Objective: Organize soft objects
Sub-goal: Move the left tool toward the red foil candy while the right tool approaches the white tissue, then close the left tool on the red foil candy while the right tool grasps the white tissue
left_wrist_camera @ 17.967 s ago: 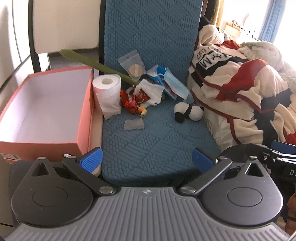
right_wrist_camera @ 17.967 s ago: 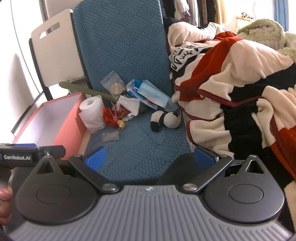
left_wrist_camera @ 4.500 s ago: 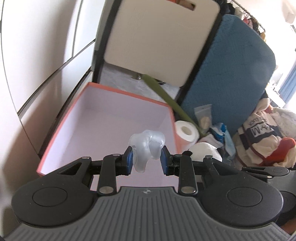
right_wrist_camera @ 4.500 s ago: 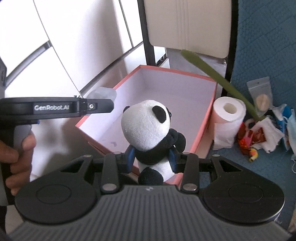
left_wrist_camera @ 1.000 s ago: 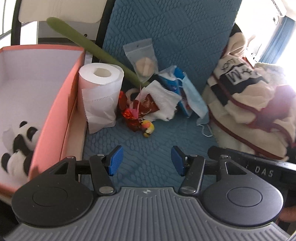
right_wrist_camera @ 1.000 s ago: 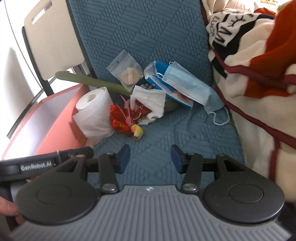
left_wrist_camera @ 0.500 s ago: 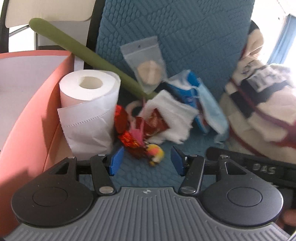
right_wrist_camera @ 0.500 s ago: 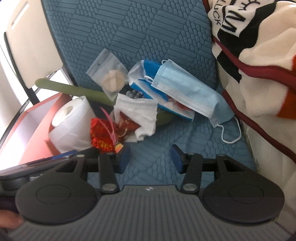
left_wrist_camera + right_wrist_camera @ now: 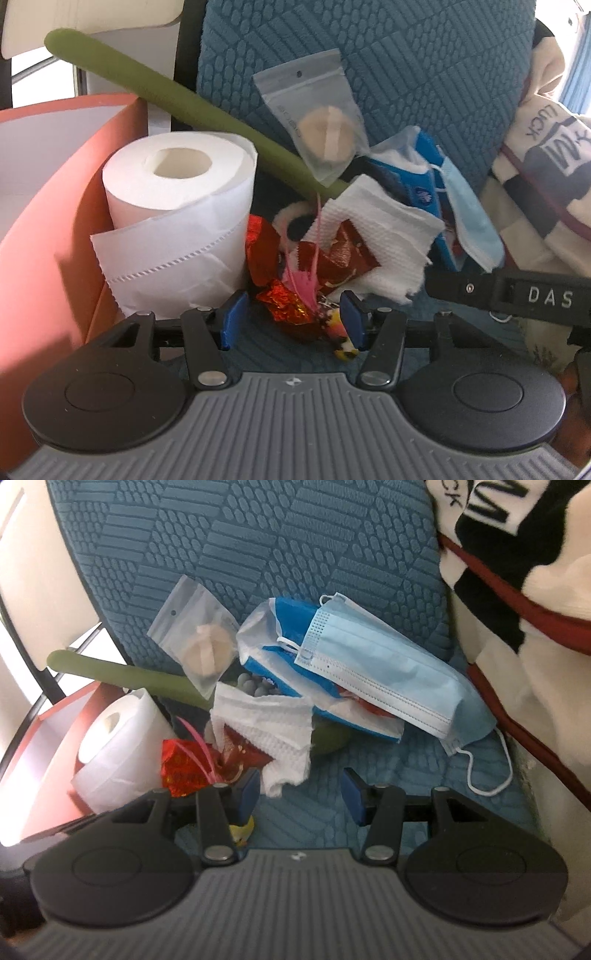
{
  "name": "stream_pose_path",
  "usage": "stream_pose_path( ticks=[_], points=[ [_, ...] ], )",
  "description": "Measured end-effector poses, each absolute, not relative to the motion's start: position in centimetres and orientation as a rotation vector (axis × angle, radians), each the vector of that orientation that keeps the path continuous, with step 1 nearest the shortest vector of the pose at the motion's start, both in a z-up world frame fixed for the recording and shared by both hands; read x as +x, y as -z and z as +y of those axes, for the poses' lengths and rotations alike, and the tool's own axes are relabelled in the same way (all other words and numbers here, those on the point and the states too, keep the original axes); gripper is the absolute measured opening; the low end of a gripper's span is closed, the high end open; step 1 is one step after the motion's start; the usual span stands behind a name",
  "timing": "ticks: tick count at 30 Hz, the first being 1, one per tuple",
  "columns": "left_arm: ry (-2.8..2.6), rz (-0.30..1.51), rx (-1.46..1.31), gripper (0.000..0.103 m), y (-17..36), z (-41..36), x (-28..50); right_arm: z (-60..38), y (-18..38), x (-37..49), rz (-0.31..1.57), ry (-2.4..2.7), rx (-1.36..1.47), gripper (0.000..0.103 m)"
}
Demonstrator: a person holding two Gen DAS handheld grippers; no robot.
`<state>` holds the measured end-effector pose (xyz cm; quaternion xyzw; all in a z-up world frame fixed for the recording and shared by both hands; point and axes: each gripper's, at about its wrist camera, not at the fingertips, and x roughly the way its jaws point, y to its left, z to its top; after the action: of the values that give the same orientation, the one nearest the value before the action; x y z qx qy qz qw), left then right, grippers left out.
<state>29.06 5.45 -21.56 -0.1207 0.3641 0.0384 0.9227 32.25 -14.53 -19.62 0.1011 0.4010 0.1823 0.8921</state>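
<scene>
On the blue chair seat (image 9: 295,347) lies a heap of small things. My left gripper (image 9: 290,321) is low over it, jaws closing around a red foil bundle (image 9: 282,306) with a pink feather (image 9: 303,273) and a yellow toy end (image 9: 341,347); the pads are not pressing on it. My right gripper (image 9: 299,794) stands open just in front of a crumpled white tissue (image 9: 269,720), whose lower tip hangs by the left pad. A blue face mask (image 9: 388,668) lies on a blue packet (image 9: 288,624) behind.
A toilet roll (image 9: 177,206) stands against the orange box (image 9: 55,184) on the left. A green rod (image 9: 184,99) slants over the heap under a clear pouch (image 9: 317,122). A patterned blanket (image 9: 535,590) crowds the right side. The right gripper's body (image 9: 517,295) crosses the left view.
Both grippers have come down and closer to the heap. The foil bundle now sits between the left jaws, which have narrowed a little. The tissue is now close to the right pads.
</scene>
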Motion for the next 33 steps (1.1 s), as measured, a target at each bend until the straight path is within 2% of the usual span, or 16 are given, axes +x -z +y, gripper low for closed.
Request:
stream_pose_path(
  ticks=[6, 16, 18, 22, 24, 26, 28, 30, 33],
  points=[
    [-0.103, 0.776, -0.255, 0.053, 22.6, 6.1, 29.3, -13.9, 20.3, 34.0, 0.841, -0.373, 0.221, 0.052],
    [-0.063, 0.798, -0.340, 0.053, 23.2, 7.1, 29.9, -13.3, 21.8, 35.8, 0.877, -0.369, 0.286, 0.052],
    [-0.048, 0.807, -0.366, 0.053, 23.5, 7.4, 30.0, -13.0, 21.9, 36.0, 0.878, -0.383, 0.294, 0.054],
    [-0.034, 0.816, -0.430, 0.053, 24.1, 8.1, 30.2, -12.9, 22.4, 36.3, 0.896, -0.383, 0.309, 0.052],
    [-0.033, 0.809, -0.442, 0.053, 24.1, 8.4, 30.3, -13.0, 22.6, 36.4, 0.907, -0.380, 0.324, 0.048],
    [-0.029, 0.799, -0.462, 0.053, 24.1, 8.6, 30.2, -12.8, 22.6, 36.4, 0.912, -0.382, 0.313, 0.031],
    [-0.022, 0.794, -0.477, 0.047, 24.0, 8.8, 30.2, -12.6, 22.6, 36.2, 0.915, -0.387, 0.303, 0.024],
    [-0.016, 0.789, -0.476, 0.037, 23.9, 8.8, 30.1, -12.3, 22.4, 36.0, 0.903, -0.382, 0.280, 0.018],
    [-0.009, 0.781, -0.456, 0.034, 23.6, 8.5, 30.1, -11.7, 22.0, 35.6, 0.890, -0.382, 0.248, 0.009]
  ],
)
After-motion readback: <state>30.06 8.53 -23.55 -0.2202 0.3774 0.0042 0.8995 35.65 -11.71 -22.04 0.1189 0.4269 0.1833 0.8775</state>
